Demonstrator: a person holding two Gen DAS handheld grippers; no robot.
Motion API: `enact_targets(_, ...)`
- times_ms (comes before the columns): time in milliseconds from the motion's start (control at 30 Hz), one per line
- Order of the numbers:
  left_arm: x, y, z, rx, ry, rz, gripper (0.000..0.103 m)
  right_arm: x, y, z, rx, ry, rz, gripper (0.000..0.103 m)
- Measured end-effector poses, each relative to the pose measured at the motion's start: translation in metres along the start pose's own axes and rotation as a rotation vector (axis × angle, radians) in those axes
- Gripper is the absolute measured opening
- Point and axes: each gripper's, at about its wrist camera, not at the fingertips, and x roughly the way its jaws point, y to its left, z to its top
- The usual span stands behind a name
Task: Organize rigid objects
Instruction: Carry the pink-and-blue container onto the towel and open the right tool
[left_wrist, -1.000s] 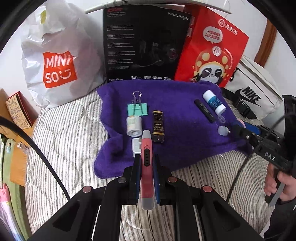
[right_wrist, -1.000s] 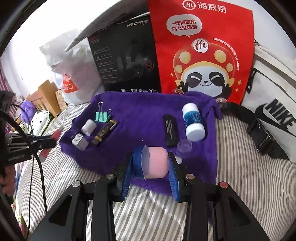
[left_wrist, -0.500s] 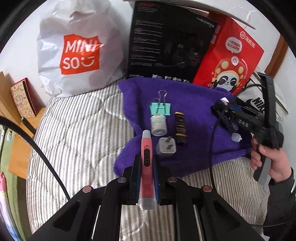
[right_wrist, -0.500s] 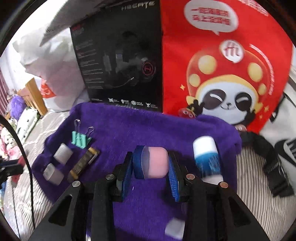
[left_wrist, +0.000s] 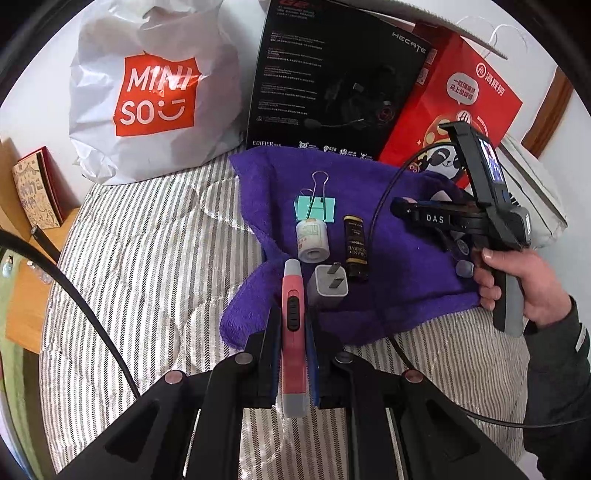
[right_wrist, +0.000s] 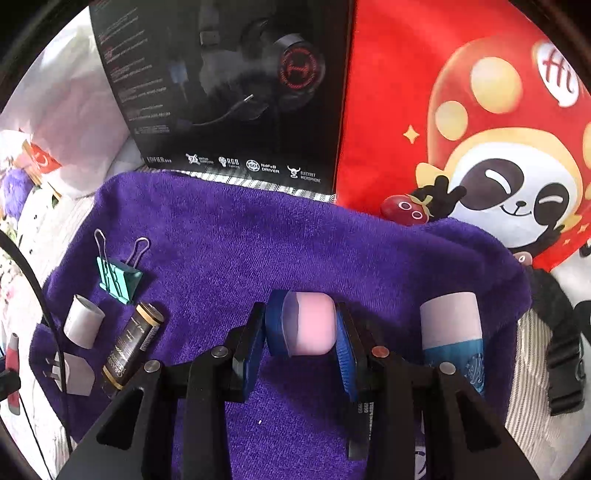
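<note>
My left gripper (left_wrist: 291, 325) is shut on a pink utility knife (left_wrist: 293, 332), held over the near left edge of the purple towel (left_wrist: 406, 266). My right gripper (right_wrist: 308, 325) is shut on a pink case (right_wrist: 312, 325), low over the towel (right_wrist: 258, 251). On the towel's left lie a teal binder clip (left_wrist: 316, 208), a white roll (left_wrist: 312, 240), a white charger plug (left_wrist: 328, 284) and a dark tube (left_wrist: 355, 247). They also show in the right wrist view: clip (right_wrist: 118, 278), roll (right_wrist: 83, 321), plug (right_wrist: 74, 373), tube (right_wrist: 133, 343). A white and blue bottle (right_wrist: 452, 332) lies just right of my right gripper.
A white Miniso bag (left_wrist: 155, 96), a black headset box (left_wrist: 332, 81) and a red panda bag (left_wrist: 461, 107) stand behind the towel. The striped bedding (left_wrist: 147, 258) spreads to the left. A black strap buckle (right_wrist: 563, 369) lies at the right. A wooden nightstand (left_wrist: 26, 288) is far left.
My right gripper has moved forward and lower over the towel with the pink case. My left gripper has shifted left and back with the knife.
</note>
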Motion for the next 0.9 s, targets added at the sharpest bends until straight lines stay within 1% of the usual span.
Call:
enact_targets(133,-0.002,-0.001,-0.002,-0.002,0.001,-0.003,0.012,0.001,0.005,0.000,-0.020,0.006,-0.011,0.037)
enact_targets(167,-0.003,-0.001,-0.002,-0.002,0.001,-0.002,0.012,0.001,0.006,-0.001,-0.028,0.010,-0.016,0.039)
enact_targets(200,-0.004,-0.001,-0.003,-0.001,-0.001,0.001,0.012,0.000,0.007,-0.001,-0.035,0.014,-0.026,0.048)
enact_targets(233,-0.005,-0.002,-0.003,0.002,0.001,0.002,0.012,0.000,0.008,-0.003,-0.044,0.017,-0.049,0.054)
enact_targets(267,-0.006,-0.002,-0.004,0.003,0.004,0.002,0.012,-0.001,0.008,-0.004,-0.049,0.016,-0.052,0.061)
enact_targets(333,-0.008,-0.003,-0.005,0.006,0.003,0.013,0.012,-0.002,0.008,-0.011,-0.047,0.018,-0.013,0.061)
enact_targets(400,-0.010,-0.004,-0.005,0.005,0.002,0.012,0.012,-0.008,0.008,-0.018,-0.037,0.024,0.006,0.061)
enact_targets(633,-0.015,-0.013,-0.006,0.016,0.000,0.012,0.012,-0.048,0.008,-0.045,-0.056,-0.027,0.016,0.061)
enact_targets(733,-0.016,-0.021,-0.005,0.029,0.000,0.010,0.012,-0.067,0.004,-0.061,-0.037,-0.053,0.014,0.061)
enact_targets(800,-0.016,-0.026,-0.005,0.039,0.001,0.009,0.012,-0.076,-0.001,-0.063,-0.024,-0.067,0.024,0.061)
enact_targets(900,-0.016,-0.035,-0.003,0.055,0.003,0.001,0.012,-0.098,-0.004,-0.075,-0.016,-0.098,0.032,0.061)
